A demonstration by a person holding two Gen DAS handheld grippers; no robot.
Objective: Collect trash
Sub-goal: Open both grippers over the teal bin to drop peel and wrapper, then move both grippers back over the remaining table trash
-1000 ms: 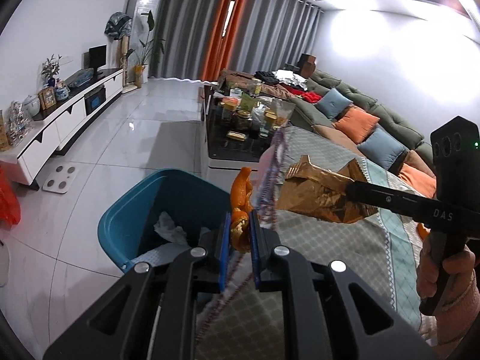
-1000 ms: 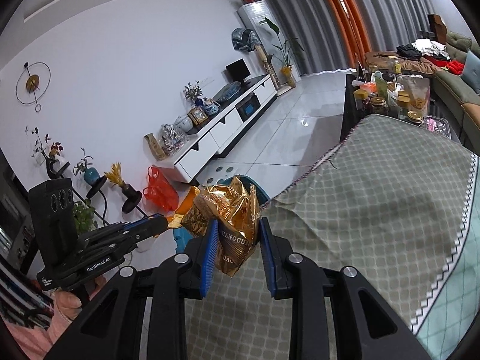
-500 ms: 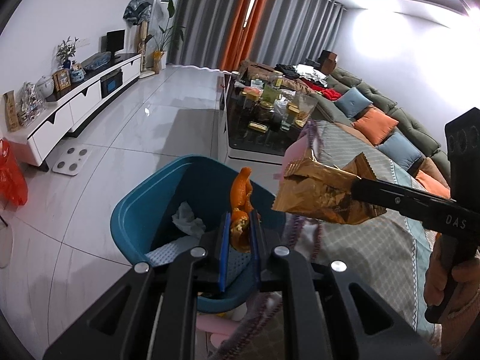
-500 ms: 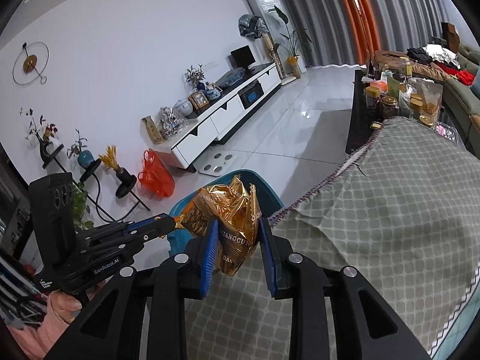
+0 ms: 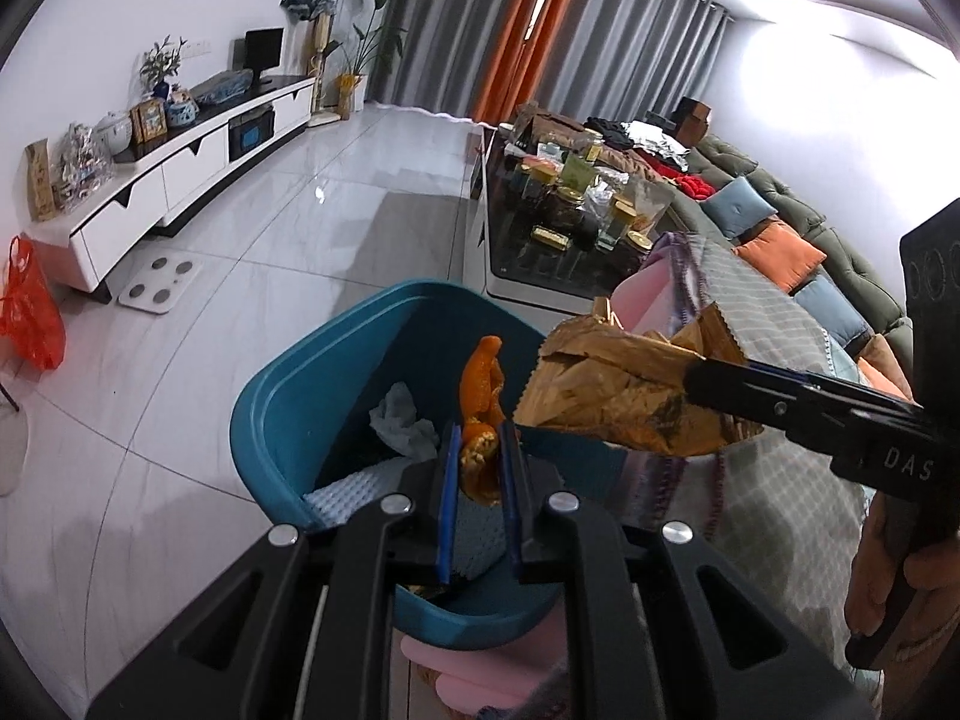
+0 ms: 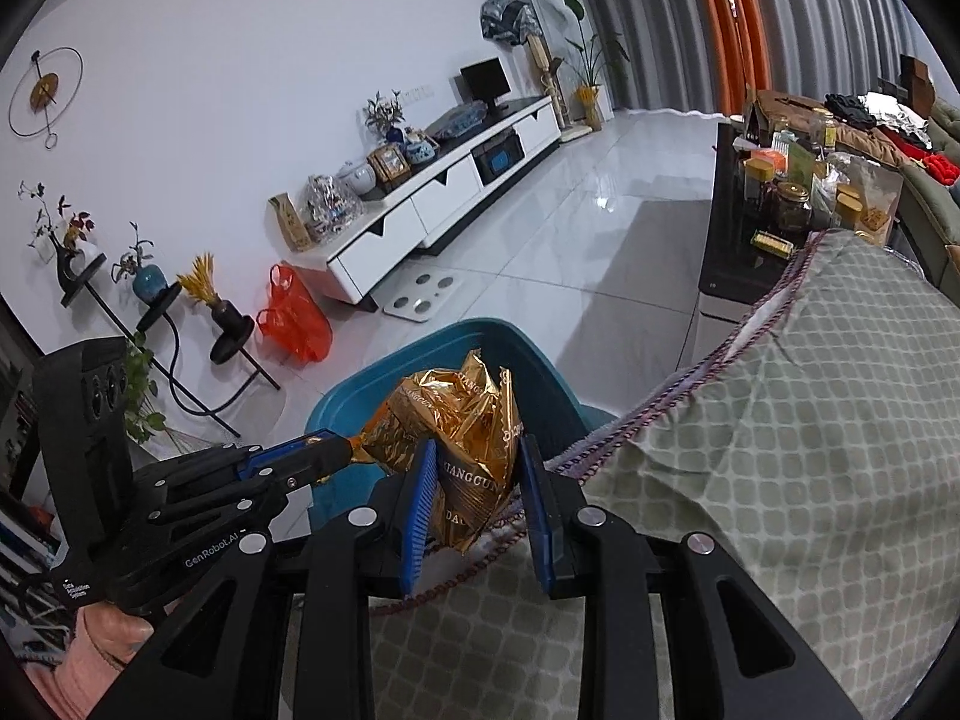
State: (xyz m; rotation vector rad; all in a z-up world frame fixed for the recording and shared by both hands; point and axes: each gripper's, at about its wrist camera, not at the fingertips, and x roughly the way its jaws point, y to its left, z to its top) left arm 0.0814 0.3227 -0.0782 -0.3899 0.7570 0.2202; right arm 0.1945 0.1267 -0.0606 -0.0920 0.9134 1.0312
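Left hand-held gripper (image 5: 479,450): clamps orange peel (image 5: 480,396) above the bin (image 5: 288,384).
Right hand-held gripper (image 6: 477,468): clamps gold wrapper (image 6: 462,420) over the bin's edge.

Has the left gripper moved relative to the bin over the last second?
Yes. The left gripper, holding the orange peel, has come over the bin; earlier it sat beside it, over the tablecloth.

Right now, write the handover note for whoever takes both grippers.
Left gripper: shut on orange peel, held over the blue bin.
Right gripper: shut on gold wrapper, at the bin's edge beside the cloth.
Bin already holds a crumpled tissue.
Done: both pieces picked up and carried to the bin.
Left: open each gripper over the bin, then check for more trash.
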